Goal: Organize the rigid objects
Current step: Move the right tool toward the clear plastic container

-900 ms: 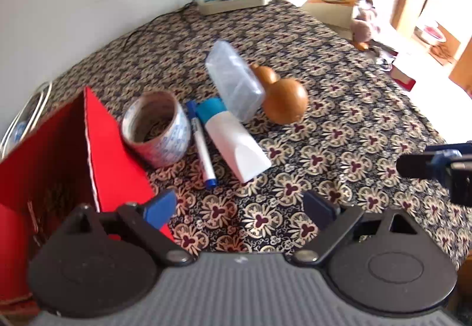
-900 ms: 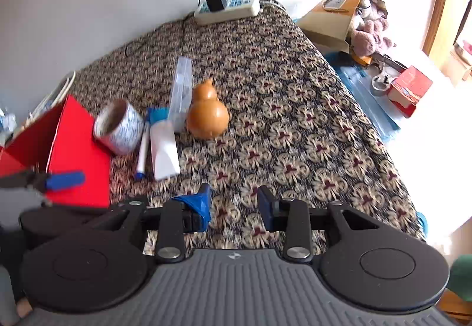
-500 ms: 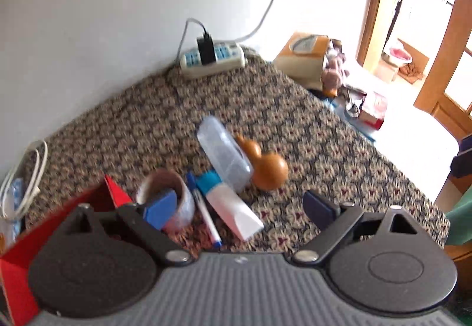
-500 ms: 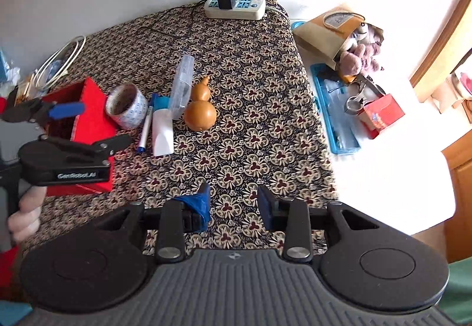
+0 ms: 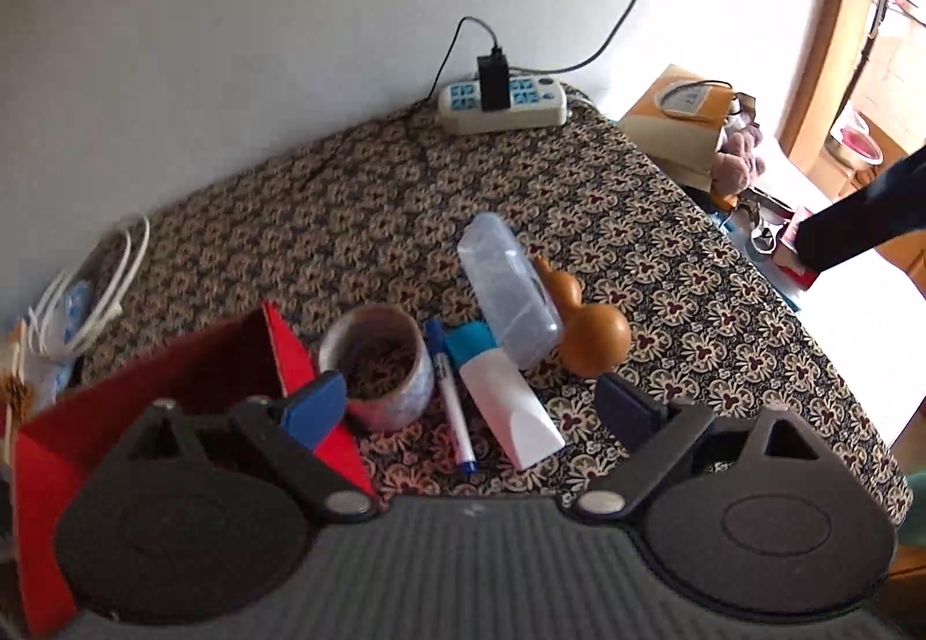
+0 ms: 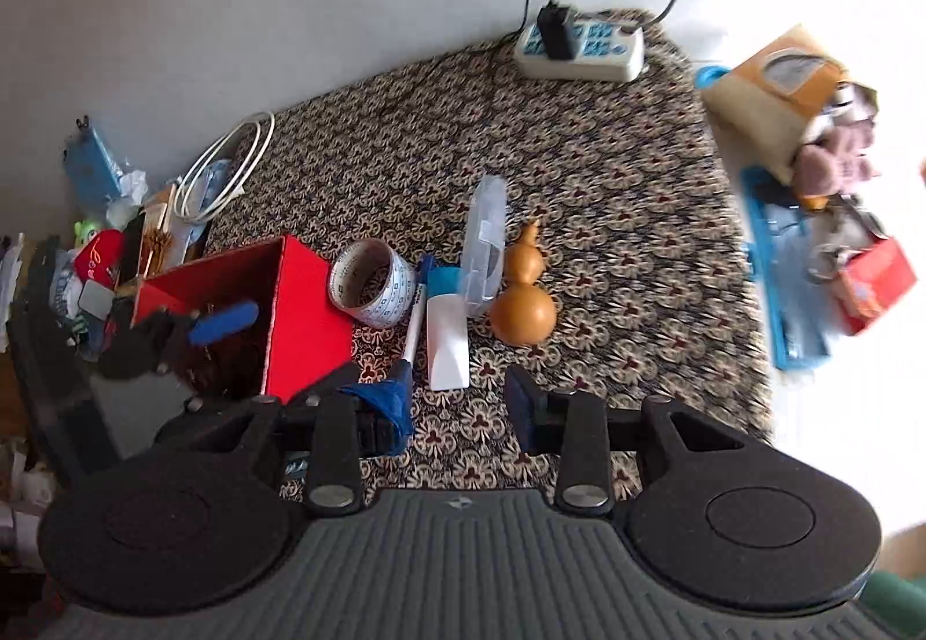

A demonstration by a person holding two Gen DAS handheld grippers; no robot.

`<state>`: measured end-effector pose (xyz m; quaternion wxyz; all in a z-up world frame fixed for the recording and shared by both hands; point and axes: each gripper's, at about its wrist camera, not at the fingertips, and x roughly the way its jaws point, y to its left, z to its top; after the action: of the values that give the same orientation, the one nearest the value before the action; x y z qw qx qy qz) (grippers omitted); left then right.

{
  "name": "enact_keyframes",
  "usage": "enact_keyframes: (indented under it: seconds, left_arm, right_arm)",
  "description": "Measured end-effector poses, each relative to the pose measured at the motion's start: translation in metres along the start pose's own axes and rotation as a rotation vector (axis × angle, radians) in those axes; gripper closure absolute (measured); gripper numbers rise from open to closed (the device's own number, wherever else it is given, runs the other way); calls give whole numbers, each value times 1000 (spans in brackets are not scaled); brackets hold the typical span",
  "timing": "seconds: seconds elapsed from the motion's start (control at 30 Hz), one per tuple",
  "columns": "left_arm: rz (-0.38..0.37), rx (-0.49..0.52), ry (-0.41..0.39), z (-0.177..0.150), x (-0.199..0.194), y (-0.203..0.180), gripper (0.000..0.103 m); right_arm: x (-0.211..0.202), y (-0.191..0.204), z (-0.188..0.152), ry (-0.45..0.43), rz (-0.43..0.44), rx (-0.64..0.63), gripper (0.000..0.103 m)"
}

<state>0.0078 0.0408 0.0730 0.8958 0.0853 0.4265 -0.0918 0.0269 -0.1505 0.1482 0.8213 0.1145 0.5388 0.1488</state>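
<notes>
- The tabletop (image 6: 607, 188), covered in a brown floral-patterned cloth, fills the middle of both wrist views; a pale wall rises behind it at 12 o'clock
- The left gripper (image 5: 471, 397) hangs above the near edge, its blue-padded jaws spread wide with nothing between them; in the right wrist view (image 6: 191, 322) it shows over the box at 9 o'clock
- The right gripper (image 6: 460, 403) sits at 6 o'clock with its jaws a modest gap apart and empty; the pad on its left finger looks wrapped in crumpled blue material
- A red box (image 6: 307, 293), open at the top, stands at 9 o'clock of the cluster of objects, with small dark items inside that I cannot make out
- A white power strip (image 6: 579, 52) with a black plug lies at 12 o'clock by the wall
- A clear plastic case (image 5: 509, 287) leans on edge in the centre, touching the gourd at its 3 o'clock side
- A brown gourd (image 6: 521, 310) lies with its neck toward 12 o'clock
- A roll of tape (image 6: 370, 281) lies tilted just beside the box, at its 3 o'clock
- A white tube with a teal cap (image 5: 503, 397) lies between case and marker, cap toward 12 o'clock
- A blue-and-white marker pen (image 5: 454, 403) lies between tape and tube, running roughly 12 to 6 o'clock
</notes>
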Motion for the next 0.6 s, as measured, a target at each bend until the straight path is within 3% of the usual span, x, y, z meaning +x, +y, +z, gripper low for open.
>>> enact_keyframes:
  seconds: [0.1, 0.3, 0.43, 0.6]
  left_arm:
    - [-20, -69, 26, -6, 9, 1, 11]
    - [28, -112, 70, -11, 31, -13, 11]
    - [4, -141, 63, -12, 42, -17, 11]
    - [-33, -184, 57, -9, 58, -20, 11]
  right_arm:
    - [29, -10, 3, 8, 49, -24, 85]
    - [87, -25, 5, 14, 72, -71, 86]
    - [117, -42, 13, 38, 120, -4, 86]
    - [147, -50, 39, -31, 190, 44, 85]
